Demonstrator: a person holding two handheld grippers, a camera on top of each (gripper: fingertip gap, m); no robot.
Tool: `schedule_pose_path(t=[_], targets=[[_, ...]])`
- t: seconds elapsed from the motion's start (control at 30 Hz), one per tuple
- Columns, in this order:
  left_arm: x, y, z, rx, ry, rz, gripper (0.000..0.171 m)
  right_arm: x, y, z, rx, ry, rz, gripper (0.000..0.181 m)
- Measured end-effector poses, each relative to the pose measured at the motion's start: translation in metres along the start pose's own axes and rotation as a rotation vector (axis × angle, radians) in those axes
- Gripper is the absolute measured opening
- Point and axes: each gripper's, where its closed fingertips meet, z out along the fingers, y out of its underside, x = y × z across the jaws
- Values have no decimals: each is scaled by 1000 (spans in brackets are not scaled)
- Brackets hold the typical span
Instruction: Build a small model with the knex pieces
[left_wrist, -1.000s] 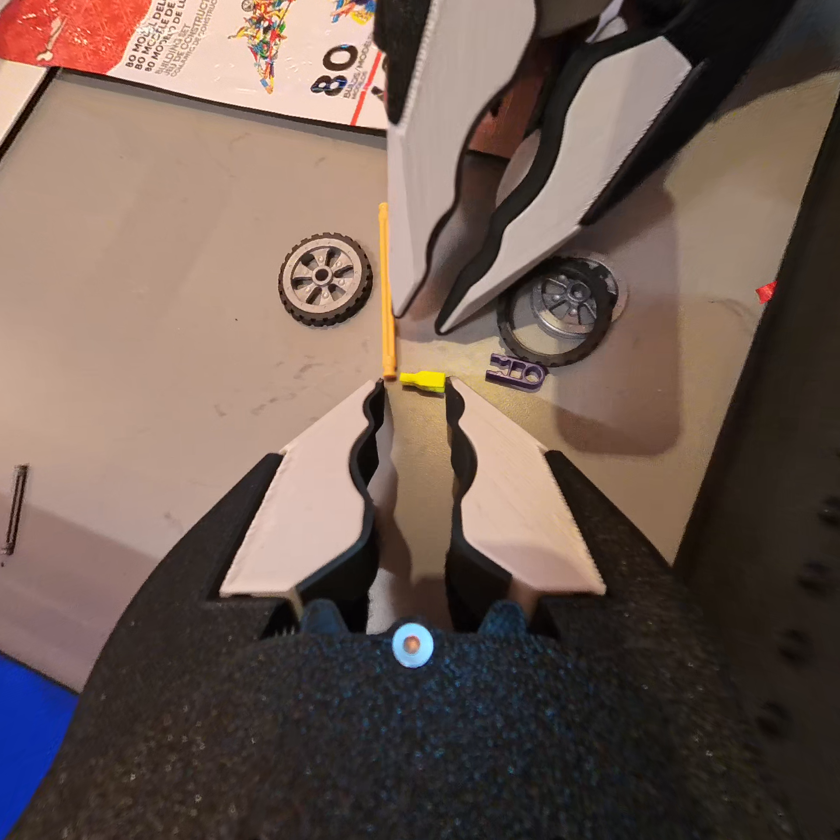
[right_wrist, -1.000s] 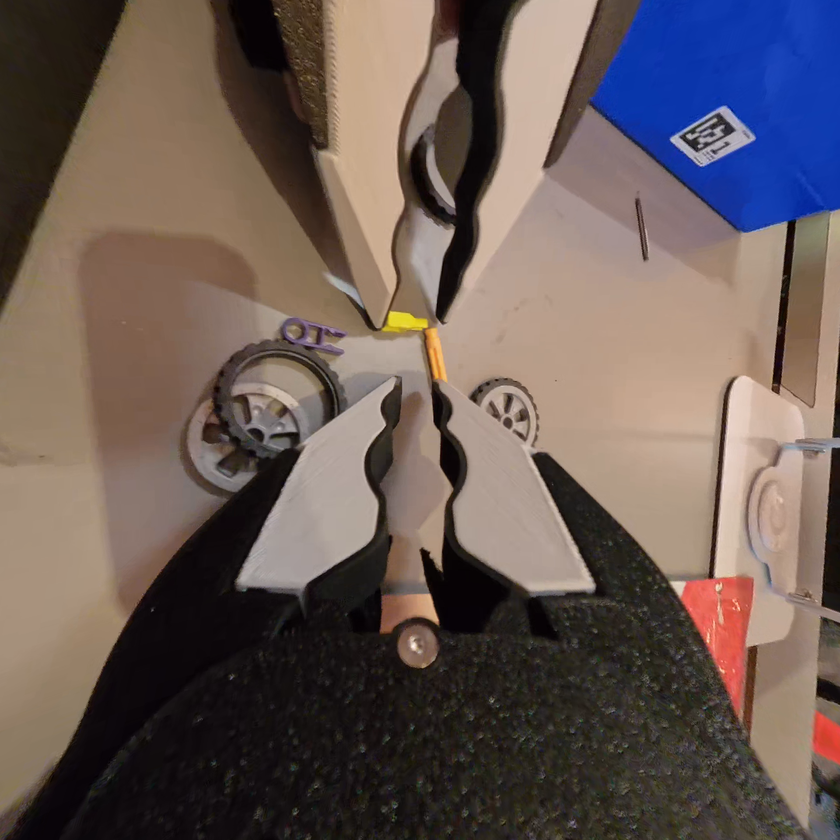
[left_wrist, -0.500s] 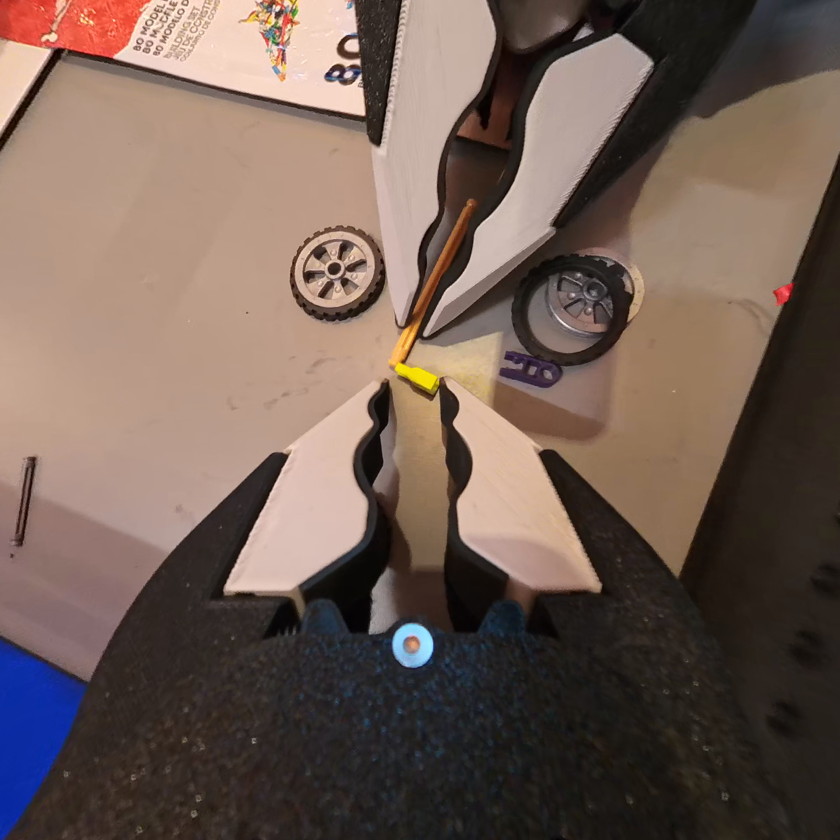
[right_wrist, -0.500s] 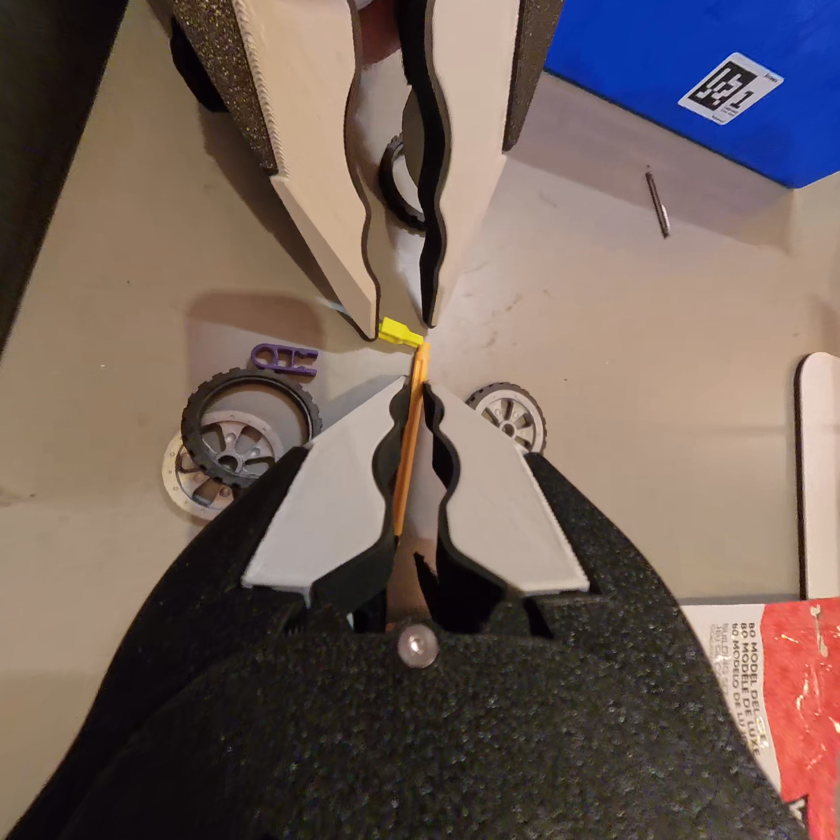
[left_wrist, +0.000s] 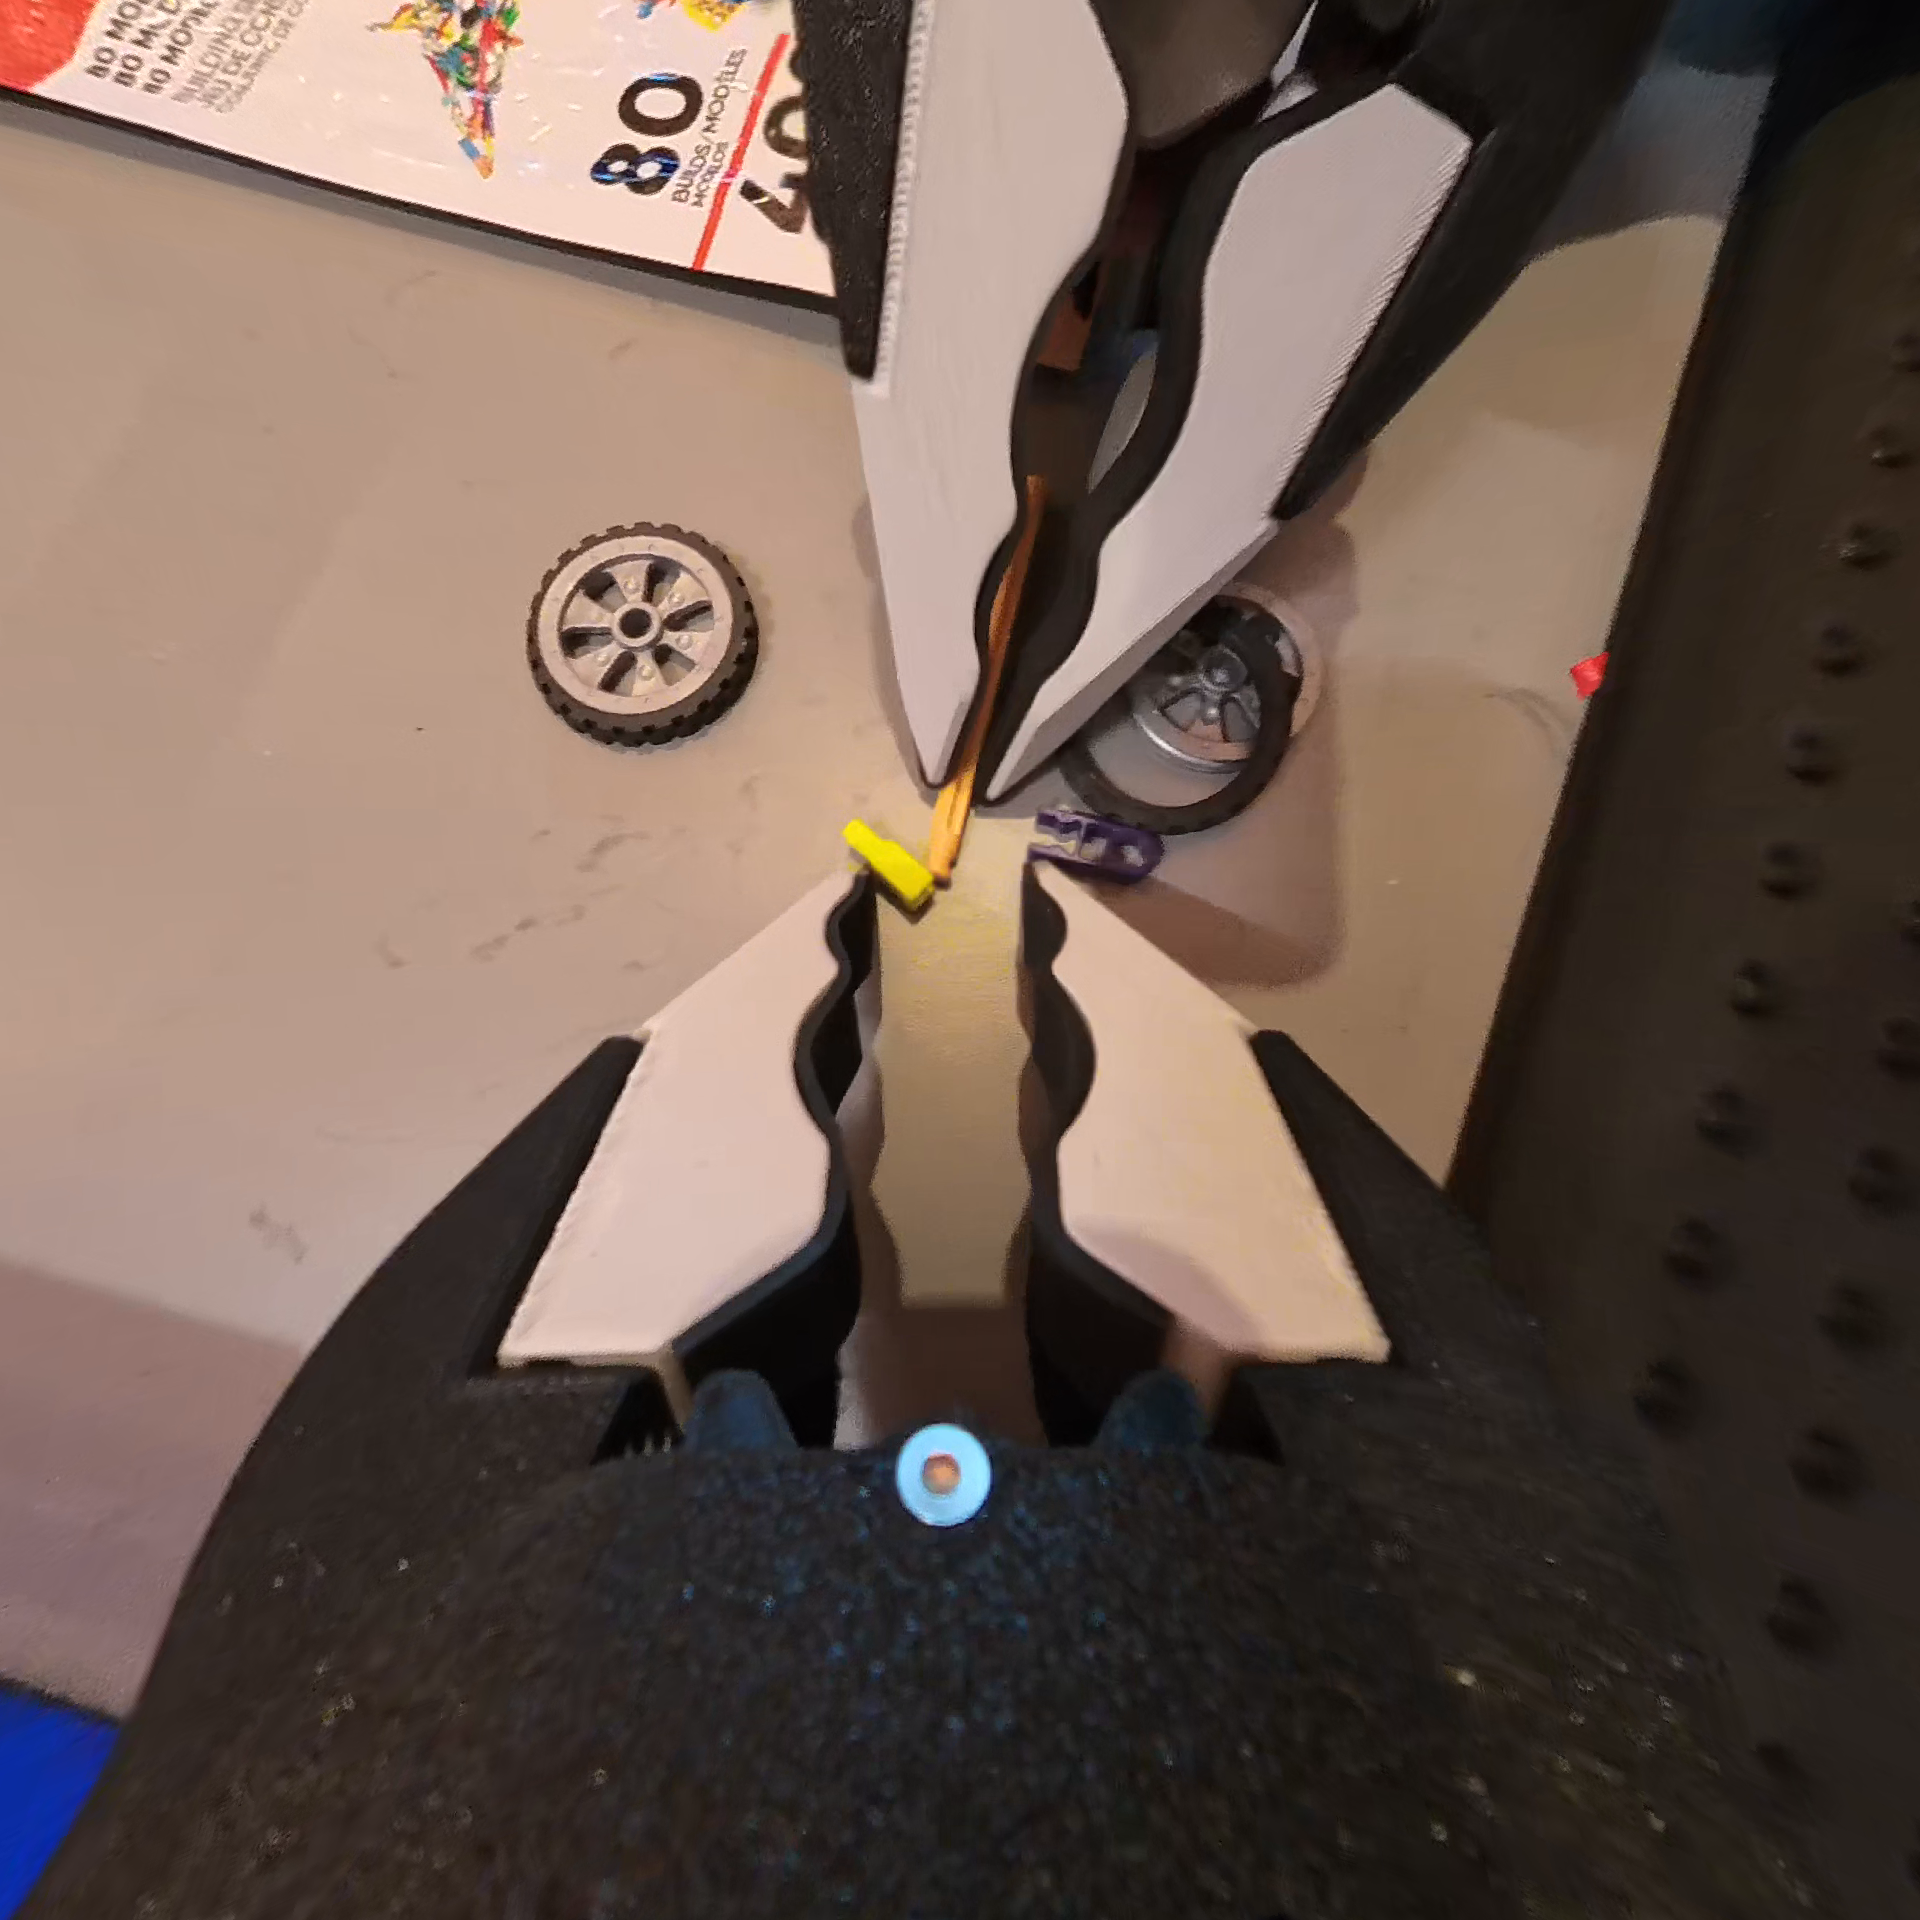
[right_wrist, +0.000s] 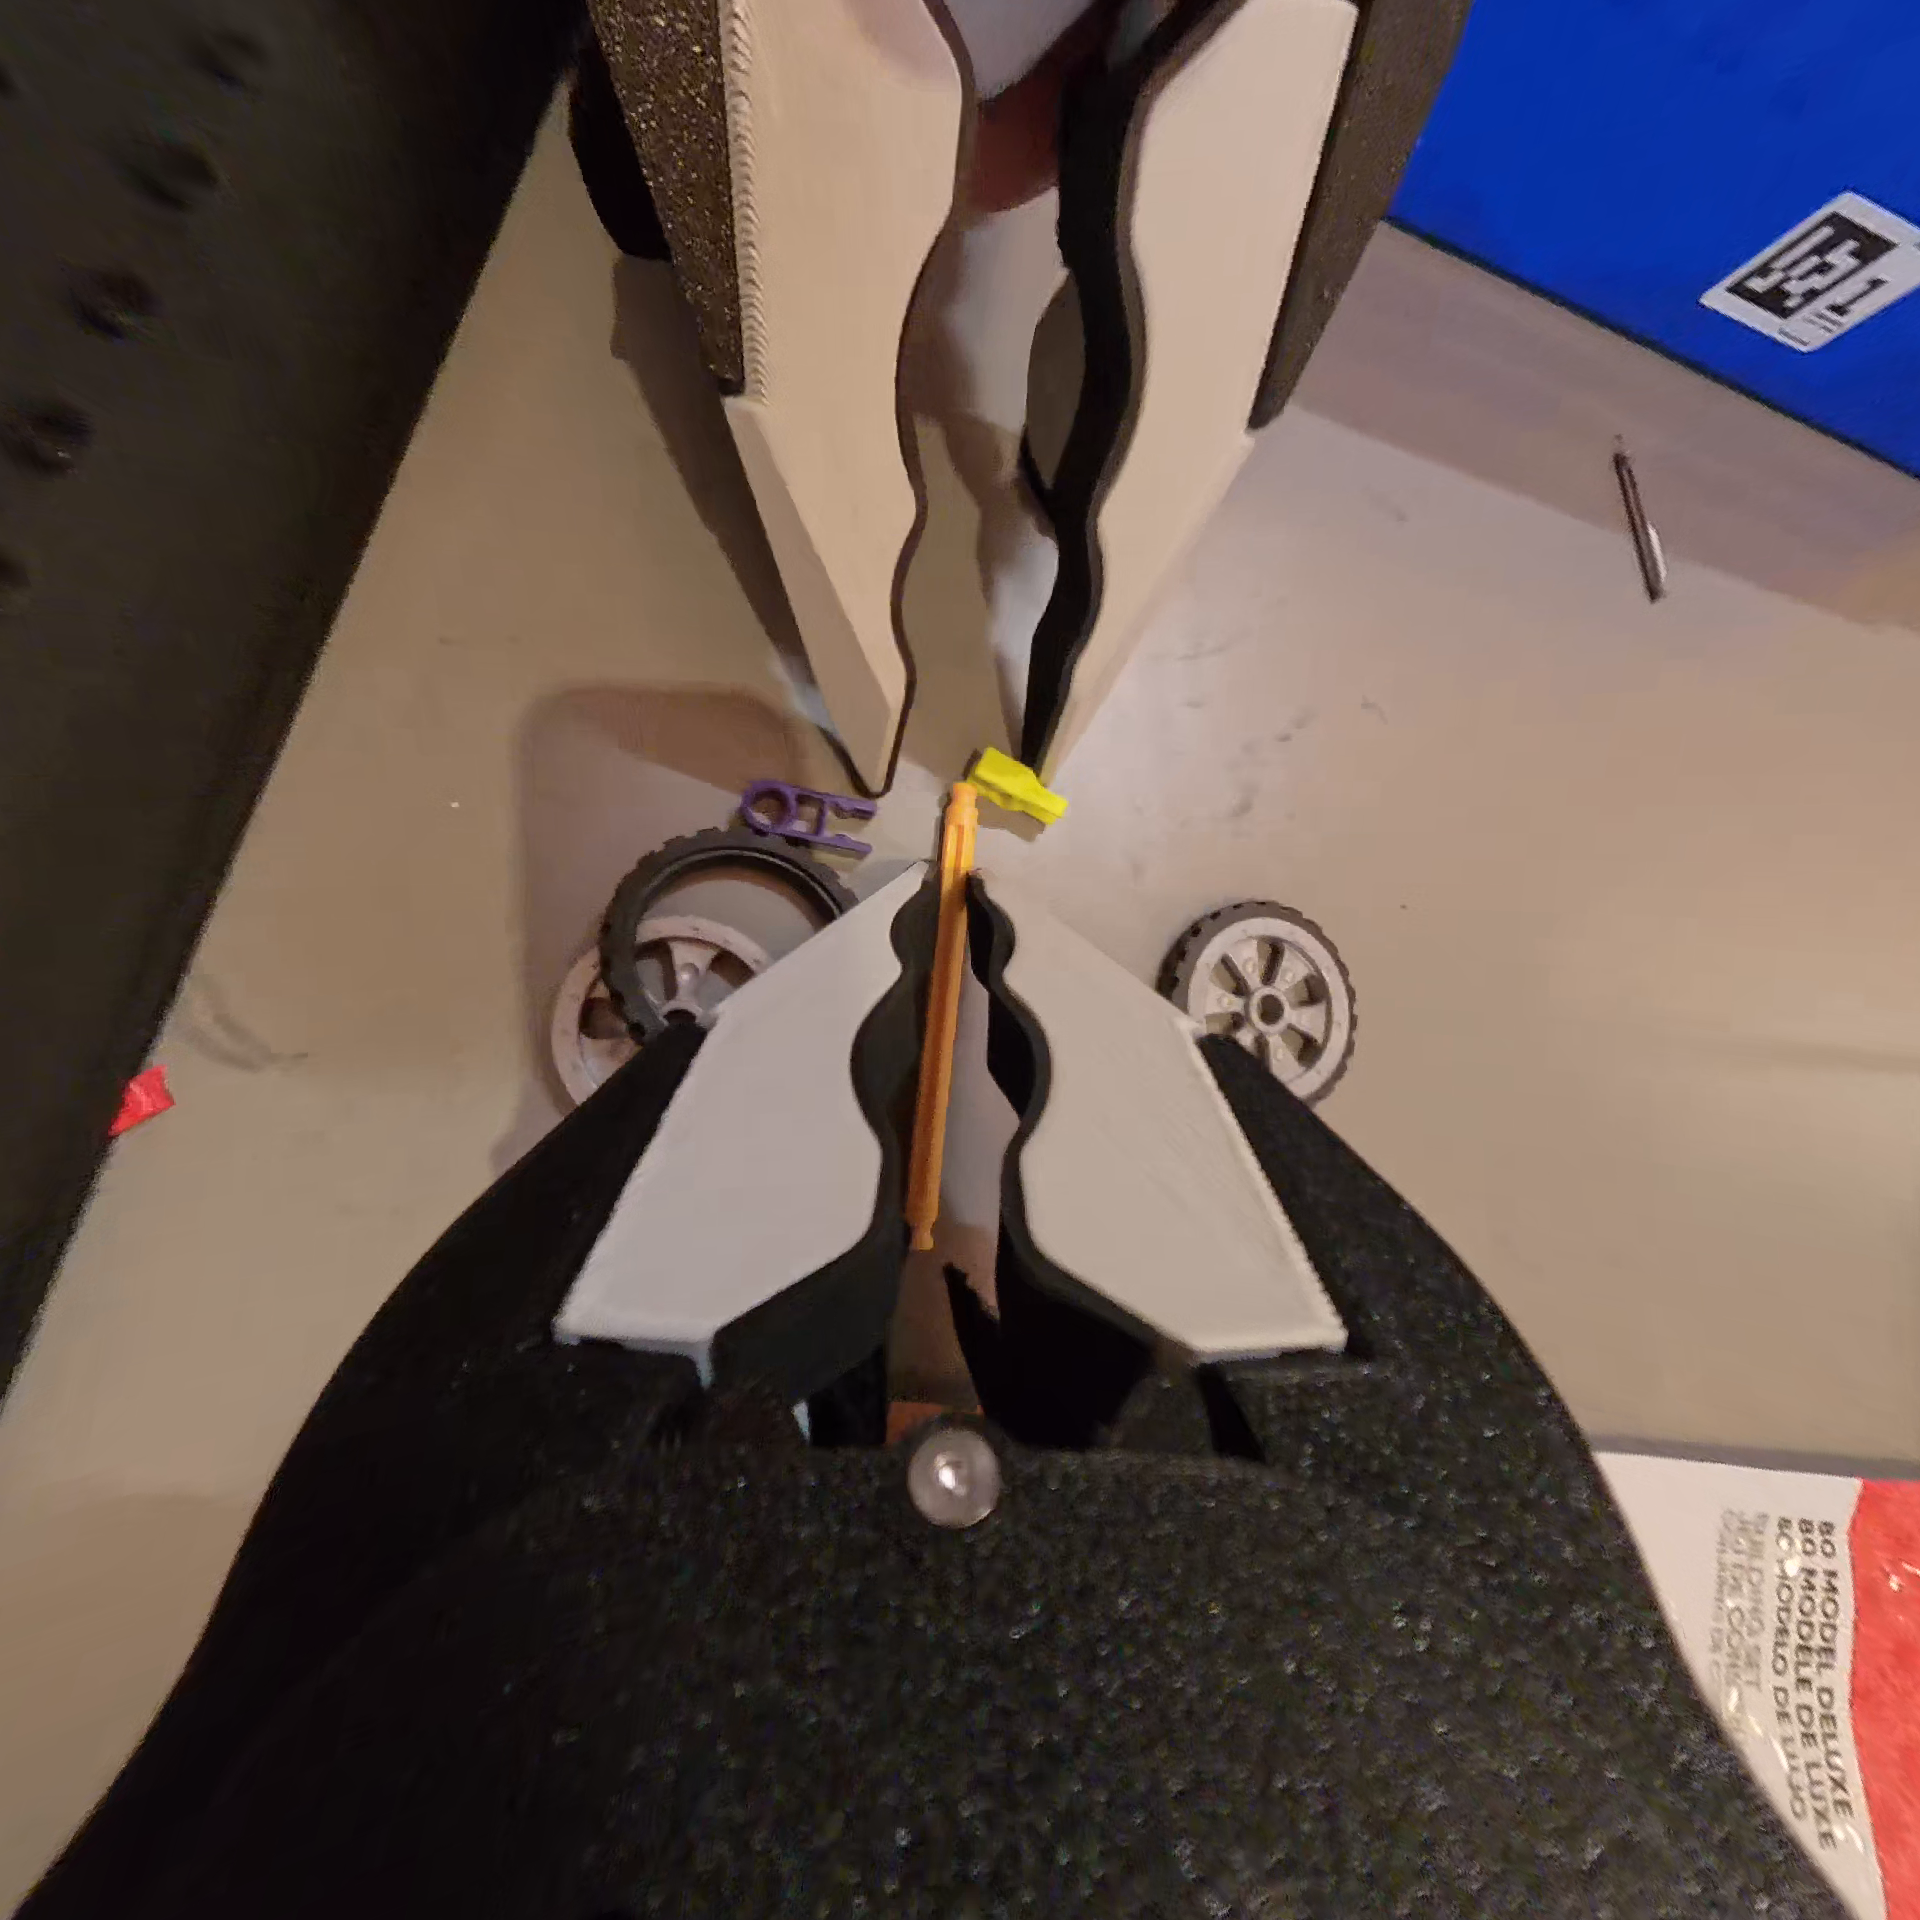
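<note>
The orange rod (right_wrist: 943, 997) is pinched in the right gripper (right_wrist: 948, 878), its tip seemingly touching a yellow peg (right_wrist: 1016, 788) by the narrowly parted, empty left gripper (left_wrist: 943, 878).

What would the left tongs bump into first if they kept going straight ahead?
Probably the small yellow piece just off the left tongs' left tip, or the orange rod held by the right tongs right behind it; depth is hard to judge.

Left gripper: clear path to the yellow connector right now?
Probably yes. The left gripper is open, and the yellow connector lies just off one fingertip. The orange rod, clamped in the right gripper, ends right beside it and crowds the approach.
</note>
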Motion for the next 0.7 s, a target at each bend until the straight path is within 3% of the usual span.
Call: schedule_pose_path(t=[0.23,0.7], targets=[[-9,7,-7,-25,-36,-60,34,-4,-4,1,11,-4,-5,4],[20,-1,-2,1,77,-64,42,-10,-2,-4,13,-31,-4,5]])
